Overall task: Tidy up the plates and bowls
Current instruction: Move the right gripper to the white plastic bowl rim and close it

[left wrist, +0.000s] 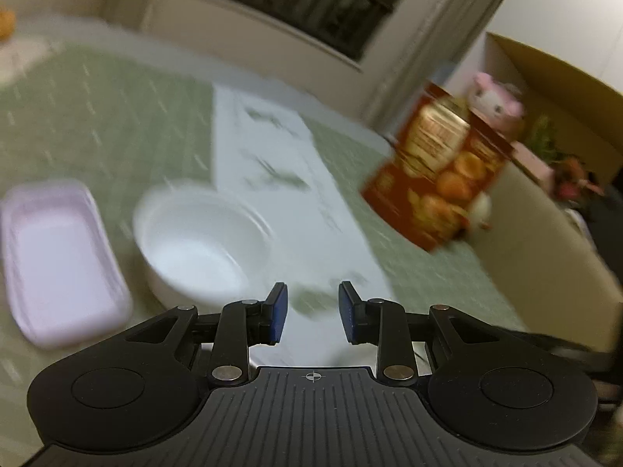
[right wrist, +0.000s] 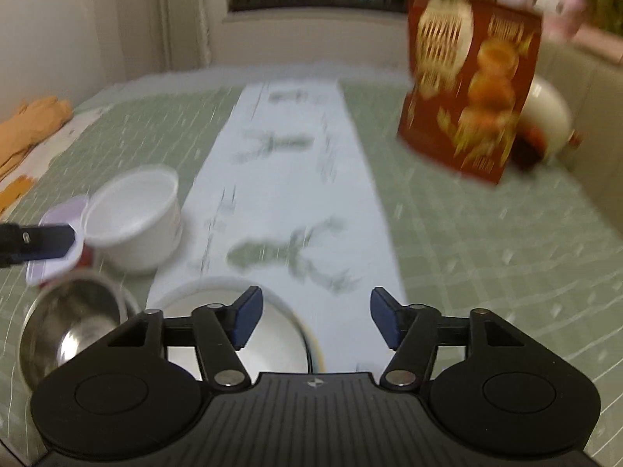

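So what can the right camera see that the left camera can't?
Only the right view shows two shiny metal bowls near its tongs, an orange cloth and a tip of the left tongs. Only the left view shows a cardboard box with a pink plush. Both show the white bowl, lilac tray, red box and green tablecloth.

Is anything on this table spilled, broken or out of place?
Nothing looks spilled or broken, though the pictures are blurred. The red box stands among dishes: a white bowl, a lilac tray and steel bowls. Only it seems out of place.
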Demonstrator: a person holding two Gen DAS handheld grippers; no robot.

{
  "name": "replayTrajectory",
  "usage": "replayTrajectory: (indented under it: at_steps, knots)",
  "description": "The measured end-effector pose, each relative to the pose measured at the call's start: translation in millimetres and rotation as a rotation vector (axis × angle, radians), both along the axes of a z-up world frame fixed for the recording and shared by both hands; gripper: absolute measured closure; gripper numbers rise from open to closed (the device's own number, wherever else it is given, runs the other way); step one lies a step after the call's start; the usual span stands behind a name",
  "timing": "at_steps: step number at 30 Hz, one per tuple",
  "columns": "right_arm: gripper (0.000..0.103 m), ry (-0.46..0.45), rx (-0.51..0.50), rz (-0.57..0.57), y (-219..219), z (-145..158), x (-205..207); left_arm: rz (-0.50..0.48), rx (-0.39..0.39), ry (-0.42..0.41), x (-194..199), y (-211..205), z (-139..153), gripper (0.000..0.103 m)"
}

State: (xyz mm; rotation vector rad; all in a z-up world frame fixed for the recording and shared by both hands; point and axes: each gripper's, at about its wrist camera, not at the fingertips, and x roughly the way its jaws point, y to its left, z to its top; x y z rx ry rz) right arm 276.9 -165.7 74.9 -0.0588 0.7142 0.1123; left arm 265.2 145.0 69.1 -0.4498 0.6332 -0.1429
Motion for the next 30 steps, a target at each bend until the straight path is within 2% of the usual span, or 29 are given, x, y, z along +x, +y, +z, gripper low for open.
replayTrajectory:
  at_steps: [2, 4, 5, 7, 9, 13, 18, 24, 26, 28, 30]
  knots:
    - [0.032, 0.012, 0.033, -0.015, 11.0, 14.0, 13.1, 0.068, 0.062, -0.014, 17.5, 22.7, -1.4, 0.072]
    - [0.032, 0.062, 0.056, -0.014, 23.9, 19.9, 28.1, 0.131, 0.089, 0.003, 29.4, 46.7, -13.8, 0.072]
    - [0.032, 0.098, 0.063, -0.017, 32.8, 20.3, 38.2, 0.153, 0.07, 0.005, 31.8, 59.1, -23.6, 0.072]
    - [0.031, 0.15, 0.059, -0.024, 50.8, 15.2, 54.7, 0.195, -0.019, 0.074, 48.0, 84.3, -40.0, 0.072]
    - [0.031, 0.2, 0.057, -0.035, 71.5, 5.9, 73.3, 0.186, -0.08, 0.102, 59.7, 99.3, -48.9, 0.072]
    - [0.031, 0.234, 0.065, -0.044, 111.5, -13.2, 101.9, 0.189, -0.123, 0.142, 76.3, 111.4, -62.0, 0.072]
    - [0.031, 0.263, 0.119, -0.032, 152.6, -40.0, 134.8, 0.19, -0.074, 0.178, 89.8, 107.3, -76.7, 0.071]
    - [0.031, 0.421, 0.151, -0.091, 173.7, -89.9, 164.7, 0.144, -0.08, 0.259, 106.3, 101.6, -101.3, 0.071]
    - [0.034, 0.471, 0.193, -0.113, 170.4, -102.1, 169.0, 0.148, -0.07, 0.273, 109.3, 100.2, -106.5, 0.071]
    - [0.05, 0.504, 0.225, -0.127, 168.0, -111.5, 172.8, 0.136, -0.089, 0.284, 112.1, 99.6, -111.1, 0.072]
    - [0.055, 0.517, 0.24, -0.126, 170.2, -118.2, 173.9, 0.12, -0.107, 0.289, 113.6, 98.1, -114.3, 0.073]
